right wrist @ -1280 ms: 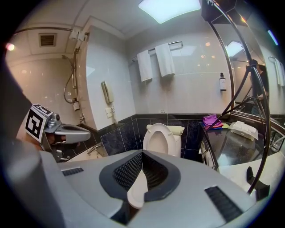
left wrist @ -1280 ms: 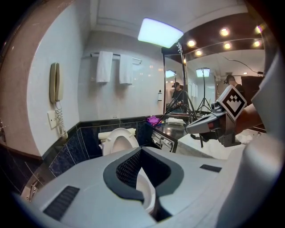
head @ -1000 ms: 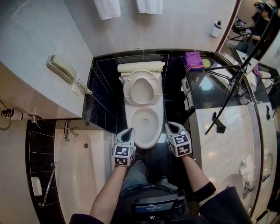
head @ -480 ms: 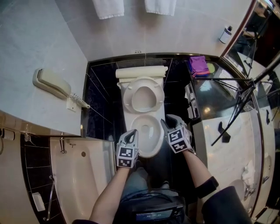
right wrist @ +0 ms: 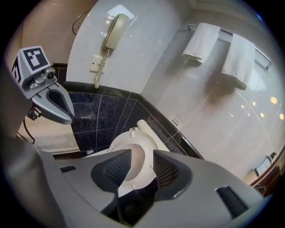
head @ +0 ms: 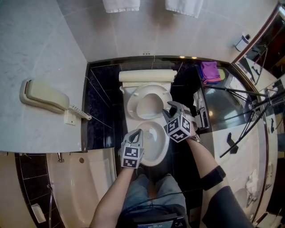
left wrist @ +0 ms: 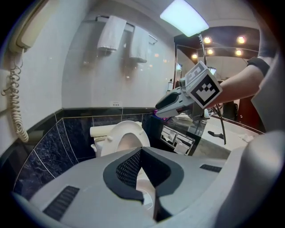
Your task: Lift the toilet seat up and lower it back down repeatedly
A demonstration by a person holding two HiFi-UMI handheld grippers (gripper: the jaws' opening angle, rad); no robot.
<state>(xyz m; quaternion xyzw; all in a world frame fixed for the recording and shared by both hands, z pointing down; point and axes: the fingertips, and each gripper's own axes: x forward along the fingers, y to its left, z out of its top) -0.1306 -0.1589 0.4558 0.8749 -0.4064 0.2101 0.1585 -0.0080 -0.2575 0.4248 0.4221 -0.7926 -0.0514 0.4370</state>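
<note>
1. Briefly, the count: one toilet bowl, one toilet seat, two grippers, two white towels on the wall rail, one wall phone, one bathtub, and one purple cloth on the counter.
2. The toilet seat is raised. Its ring stands up at the back of the bowl, tilted towards the rear wall, and the bowl below it is uncovered.
3. The left gripper hangs over the bowl's left front rim. In the left gripper view its pads come together at the tips and nothing is caught between them. White porcelain shows only behind the narrow slit lower down.
4. The right gripper is at the right edge of the raised seat. Its jaws have just been opening and now stand wide apart.
5. In the right gripper view the seat's ring shows in the gap between the pads. Neither pad presses on it, so nothing is gripped.
6. Whether a pad brushes the seat's rim cannot be told from any view.
</note>
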